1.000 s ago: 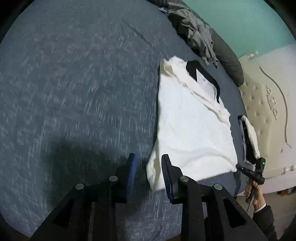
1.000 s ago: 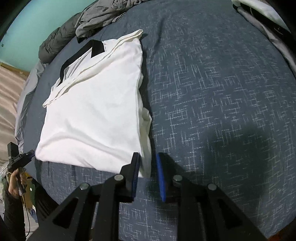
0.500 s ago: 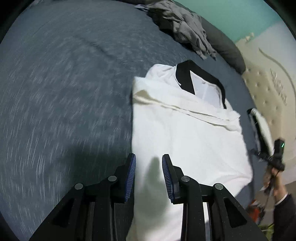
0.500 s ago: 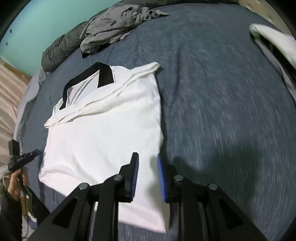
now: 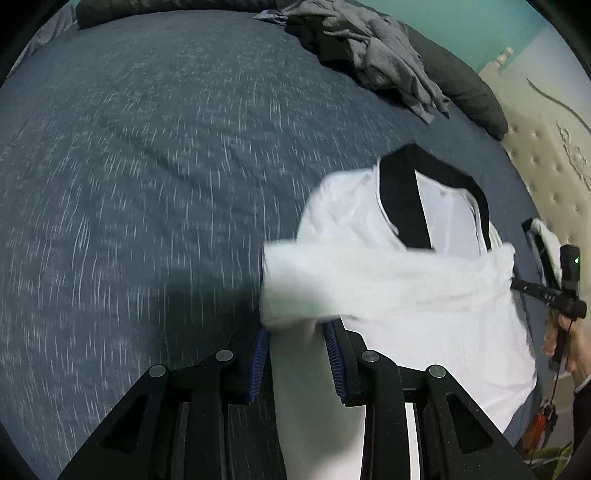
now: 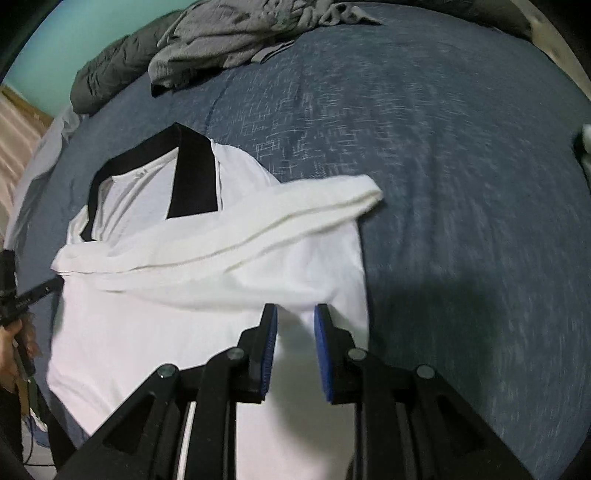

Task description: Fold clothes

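The white polo shirt (image 6: pixel 192 321) with its black collar (image 6: pixel 192 177) lies partly folded on the dark blue bedspread (image 6: pixel 461 184), its lower edge lifted. The left gripper (image 5: pixel 297 332) and the right gripper (image 6: pixel 295 317) are each clamped on that white hem. Grey clothes (image 6: pixel 236 33) lie heaped near the teal wall (image 5: pixel 476 33), beside a cream tufted headboard (image 5: pixel 546 177)

Left claw (image 5: pixel 297 354) with white shirt (image 5: pixel 406 295) cloth between its blue pads, black collar (image 5: pixel 402 206) far side, dark blue bed (image 5: pixel 147 166), grey clothes heap (image 5: pixel 388 62) far right, a hand (image 5: pixel 569 343) at right edge
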Tool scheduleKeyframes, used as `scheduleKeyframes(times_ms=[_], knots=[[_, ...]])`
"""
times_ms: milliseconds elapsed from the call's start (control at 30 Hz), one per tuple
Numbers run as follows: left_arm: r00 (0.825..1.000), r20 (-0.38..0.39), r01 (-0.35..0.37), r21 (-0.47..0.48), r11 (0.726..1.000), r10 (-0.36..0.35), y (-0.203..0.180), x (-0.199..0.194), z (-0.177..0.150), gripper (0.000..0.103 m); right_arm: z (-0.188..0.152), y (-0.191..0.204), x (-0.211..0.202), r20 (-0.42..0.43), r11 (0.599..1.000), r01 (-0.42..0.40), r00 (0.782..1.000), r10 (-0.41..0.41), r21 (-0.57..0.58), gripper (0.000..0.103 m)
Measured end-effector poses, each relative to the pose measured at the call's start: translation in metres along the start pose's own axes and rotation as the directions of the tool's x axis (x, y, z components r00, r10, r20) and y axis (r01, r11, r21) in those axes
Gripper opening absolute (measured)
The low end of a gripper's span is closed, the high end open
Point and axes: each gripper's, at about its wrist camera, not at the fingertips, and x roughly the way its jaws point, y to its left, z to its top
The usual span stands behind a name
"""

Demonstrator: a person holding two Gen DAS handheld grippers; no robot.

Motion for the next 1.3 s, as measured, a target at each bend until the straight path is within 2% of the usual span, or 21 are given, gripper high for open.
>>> scheduleKeyframes(times_ms=[167,267,367,500,533,600,733,900,1100,1167,1200,1233,1267,1300], knots=[[1.0,0.023,-0.017,0.008,1.0,0.017,-0.003,0.006,0.026,0.032,0.028,0.005,0.017,0.007,1.0,0.019,1.0,-0.019,-0.017,0.02],[0.999,0.036,-0.036,0.014,0.999,0.035,-0.005,0.005,0.039,0.032,0.048,0.001,0.017,0.048,0.999,0.043,0.998,-0.043,0.006,0.02],[0.996,0.078,-0.031,-0.02,0.999,0.033,0.006,-0.004,0.048,0.032,0.063,-0.006,0.006,0.113,0.994,0.109,0.987,-0.112,0.032,0.021],[0.995,0.096,-0.034,-0.019,0.999,0.035,0.015,-0.01,0.041,0.041,0.066,-0.021,-0.014,0.177,0.994,0.09,0.979,-0.099,0.063,0.024],[0.995,0.096,-0.025,-0.019,1.0,0.026,0.017,-0.009,0.037,0.042,0.063,-0.026,-0.017,0.18,0.994,0.086,0.979,-0.096,0.064,0.027],[0.996,0.092,-0.015,-0.005,1.0,0.015,0.017,-0.006,0.032,0.045,0.056,-0.036,-0.022,0.182,0.995,0.078,0.979,-0.087,0.059,0.042],[0.995,0.098,-0.011,0.022,1.0,0.009,0.011,0.003,0.03,0.054,0.041,-0.045,-0.019,0.165,0.995,0.09,0.982,-0.095,0.038,0.043],[0.994,0.111,-0.013,0.032,0.999,0.009,0.008,0.008,0.034,0.057,0.038,-0.044,-0.007,0.142,0.994,0.11,0.984,-0.11,0.008,0.043],[0.992,0.124,-0.018,0.073,0.997,0.009,0.006,0.012,0.04,0.057,0.052,-0.036,0.011,0.141,0.995,0.095,0.986,-0.093,-0.011,0.045],[0.991,0.128,-0.042,0.103,0.994,0.028,0.004,0.013,0.039,0.048,0.057,-0.032,0.018,0.141,0.994,0.111,0.984,-0.107,-0.021,0.045],[0.991,0.127,-0.05,0.115,0.992,0.035,0.003,0.013,0.039,0.026,0.059,-0.031,0.019,0.147,0.993,0.118,0.983,-0.114,-0.025,0.045],[0.993,0.117,-0.038,0.114,0.993,0.025,0.004,0.015,0.039,0.016,0.06,-0.029,0.02,0.155,0.992,0.124,0.981,-0.119,-0.027,0.045],[0.994,0.112,-0.017,0.11,0.994,0.004,0.004,0.014,0.039,0.013,0.061,-0.027,0.02,0.162,0.991,0.131,0.979,-0.125,-0.028,0.044],[0.993,0.119,-0.012,0.117,0.993,-0.002,0.002,0.011,0.038,0.005,0.061,-0.025,0.02,0.168,0.99,0.136,0.977,-0.128,-0.033,0.032]])
